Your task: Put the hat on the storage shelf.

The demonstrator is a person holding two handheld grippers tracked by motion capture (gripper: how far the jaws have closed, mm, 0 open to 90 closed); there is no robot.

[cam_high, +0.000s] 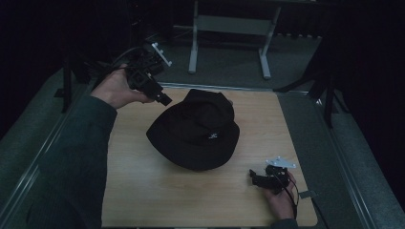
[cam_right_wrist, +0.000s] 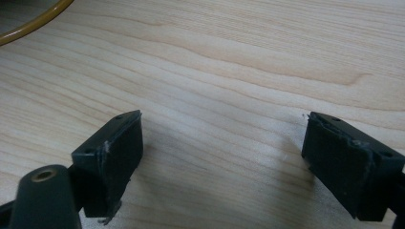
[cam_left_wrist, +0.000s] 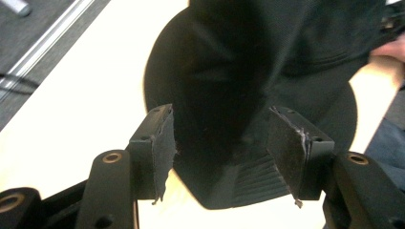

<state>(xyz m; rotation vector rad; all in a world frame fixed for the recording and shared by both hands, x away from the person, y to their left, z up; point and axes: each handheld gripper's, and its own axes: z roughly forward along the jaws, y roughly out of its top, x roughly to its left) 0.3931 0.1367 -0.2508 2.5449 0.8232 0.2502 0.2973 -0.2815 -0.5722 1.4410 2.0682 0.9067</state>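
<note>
One black bucket hat (cam_high: 196,131) lay on the single wooden table (cam_high: 143,191). Two hand-held grippers were counted: the left gripper (cam_high: 165,100) at the hat's far left edge, the right gripper (cam_high: 255,179) near the hat's right front. One white logo patch (cam_high: 212,137) sat on the hat. Two metal frame legs (cam_high: 193,52) stood beyond the hat.

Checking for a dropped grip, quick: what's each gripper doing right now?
Left gripper: open, holding nothing, above the black hat.
Right gripper: open, empty, over the table.
</note>
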